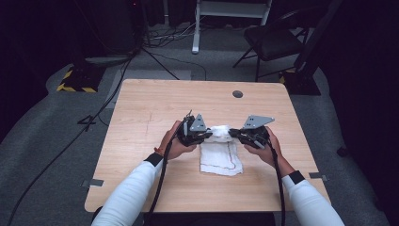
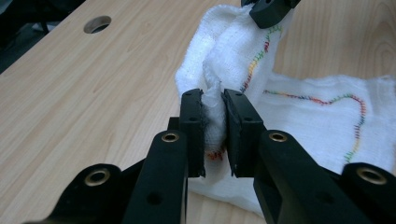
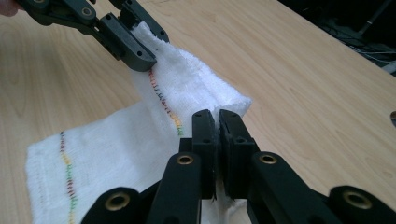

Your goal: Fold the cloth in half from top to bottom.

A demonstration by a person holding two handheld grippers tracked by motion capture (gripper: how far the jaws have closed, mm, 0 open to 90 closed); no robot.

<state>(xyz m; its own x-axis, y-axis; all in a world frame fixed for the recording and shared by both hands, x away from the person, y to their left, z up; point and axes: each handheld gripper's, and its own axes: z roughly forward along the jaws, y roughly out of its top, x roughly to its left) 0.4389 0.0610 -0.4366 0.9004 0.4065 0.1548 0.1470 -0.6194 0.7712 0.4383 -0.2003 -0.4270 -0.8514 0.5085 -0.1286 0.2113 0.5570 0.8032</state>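
Operator: Cloth position?

Technician: White cloth [image 1: 220, 153] lies near the middle of the wooden table [image 1: 141, 122]. Its near portion rests flat on the surface; its far edge is raised and bunched between the two tools. Multicoloured stitching runs along the hem.

Operator: Left gripper status?

Technician: Left gripper [image 2: 215, 116] has its jaws closed down to a narrow gap, with a fold of the cloth pinched between the pads. In the high view it sits at the left end of the raised edge [image 1: 207, 135].

Operator: Right gripper status?

Technician: Right gripper [image 3: 218, 128] has its jaws almost together, clamping a thin layer of the same cloth. In the high view it sits at the right end of the raised edge [image 1: 234, 135].

Operator: Relation between them?

Technician: Both face each other, close together, with the lifted fold spanning between them. A round hole [image 1: 237, 93] in the tabletop lies well beyond.
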